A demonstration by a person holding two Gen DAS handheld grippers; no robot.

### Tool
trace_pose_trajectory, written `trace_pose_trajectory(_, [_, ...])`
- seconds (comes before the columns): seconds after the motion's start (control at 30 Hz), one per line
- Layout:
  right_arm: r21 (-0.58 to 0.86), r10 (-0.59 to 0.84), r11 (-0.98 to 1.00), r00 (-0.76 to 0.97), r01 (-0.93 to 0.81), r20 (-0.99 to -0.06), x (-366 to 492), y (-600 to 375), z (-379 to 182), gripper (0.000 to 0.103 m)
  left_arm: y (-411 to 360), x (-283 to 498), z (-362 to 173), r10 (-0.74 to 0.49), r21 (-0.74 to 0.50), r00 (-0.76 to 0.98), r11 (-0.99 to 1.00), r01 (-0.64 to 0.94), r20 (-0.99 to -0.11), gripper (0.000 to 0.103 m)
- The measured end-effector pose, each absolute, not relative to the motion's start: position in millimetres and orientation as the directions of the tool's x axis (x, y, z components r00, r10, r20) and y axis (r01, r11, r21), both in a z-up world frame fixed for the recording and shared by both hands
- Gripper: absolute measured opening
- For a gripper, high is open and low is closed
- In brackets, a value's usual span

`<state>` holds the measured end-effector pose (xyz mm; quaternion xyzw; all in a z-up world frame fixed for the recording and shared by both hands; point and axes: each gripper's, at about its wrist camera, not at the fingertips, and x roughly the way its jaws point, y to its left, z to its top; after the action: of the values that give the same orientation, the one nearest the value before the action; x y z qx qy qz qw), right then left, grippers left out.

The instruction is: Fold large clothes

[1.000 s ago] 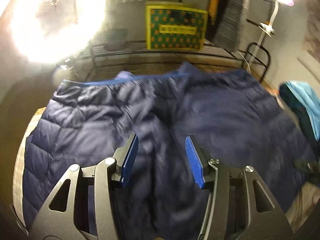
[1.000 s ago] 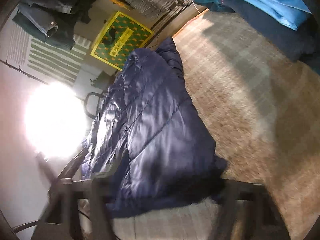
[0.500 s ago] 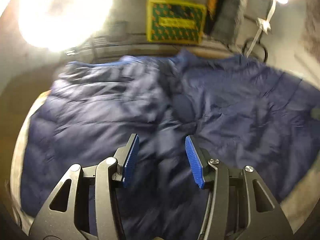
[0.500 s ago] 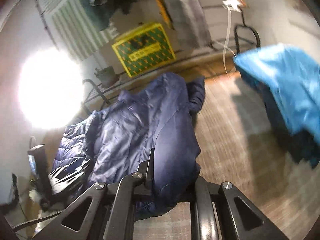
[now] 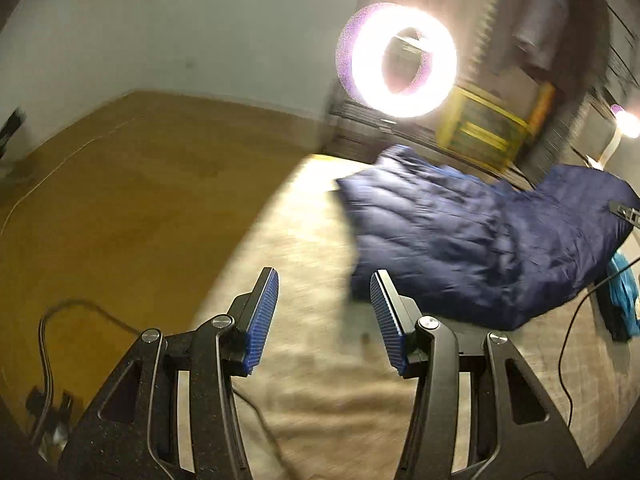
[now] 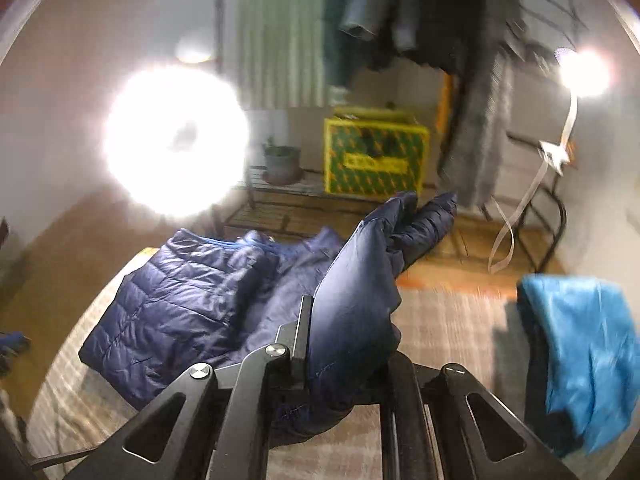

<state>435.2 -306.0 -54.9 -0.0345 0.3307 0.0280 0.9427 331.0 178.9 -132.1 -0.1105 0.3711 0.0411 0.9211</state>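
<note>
Left claw (image 5: 324,312) has its two blue pads spread, with nothing between them, over the pale cloth (image 5: 320,380). Right claw (image 6: 348,344) has just been closing and now pinches one puffy dark-blue jacket (image 6: 192,304), whose lifted fold hides one finger. One bright-blue garment (image 6: 588,352) lies right, blurred and partly cut off.

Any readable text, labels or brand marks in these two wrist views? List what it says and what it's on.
Nothing can be read in either view.
yellow-and-green box: a yellow label strip on its front carries dark marks, too blurred to read in the right wrist view; in the left wrist view the box is smeared by motion.
navy quilted jacket: no tag or logo visible.
blue garment: no print visible.
</note>
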Motion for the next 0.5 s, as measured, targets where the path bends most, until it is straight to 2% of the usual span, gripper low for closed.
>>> trace_pose_trajectory(0.13, [-0.15,0.031,0.976,0.789,-0.155,-0.613,440,-253,-50,0.009,227,294,-134,0.047,-0.197,0.712,0.946,-0.257,-0.701,0.051])
trace_pose_trajectory(0.3, [-0.22,0.062,0.945,0.791,-0.243,-0.609,446,-186,-53,0.008,257,266,-138,0.056,-0.227,0.705,0.926,-0.301,-0.707,0.051])
trace_pose_trajectory(0.5, [-0.219,0.133,0.913,0.759,-0.344,-0.637,460,-107,-70,0.008,268,249,-131,0.04,-0.25,0.724,0.924,-0.289,-0.689,0.051])
